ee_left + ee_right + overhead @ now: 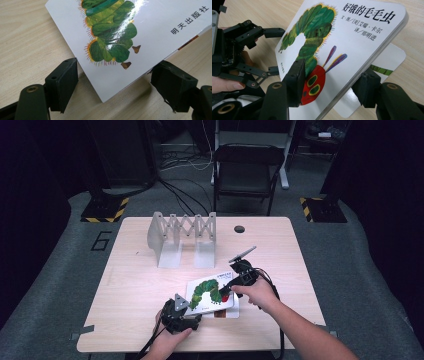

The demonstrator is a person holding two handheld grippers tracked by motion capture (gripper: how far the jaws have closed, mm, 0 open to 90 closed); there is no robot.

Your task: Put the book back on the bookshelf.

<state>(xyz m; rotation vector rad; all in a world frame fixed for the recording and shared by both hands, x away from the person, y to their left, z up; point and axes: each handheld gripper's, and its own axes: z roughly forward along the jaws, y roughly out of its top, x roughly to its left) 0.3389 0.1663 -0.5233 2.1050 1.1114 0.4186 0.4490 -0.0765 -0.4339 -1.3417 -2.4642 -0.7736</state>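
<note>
Near the surface's (pixel 140 285) front edge, the right claw (pixel 226 290) pinches the caterpillar book's (pixel 207 292) tilted cover while the left claw (pixel 194 319) stands wide around its corner.

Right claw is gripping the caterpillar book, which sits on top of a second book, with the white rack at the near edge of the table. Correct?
Not quite: the high view shows the white rack toward the table's far edge. The right claw does grip the caterpillar book, over a second book.
</note>
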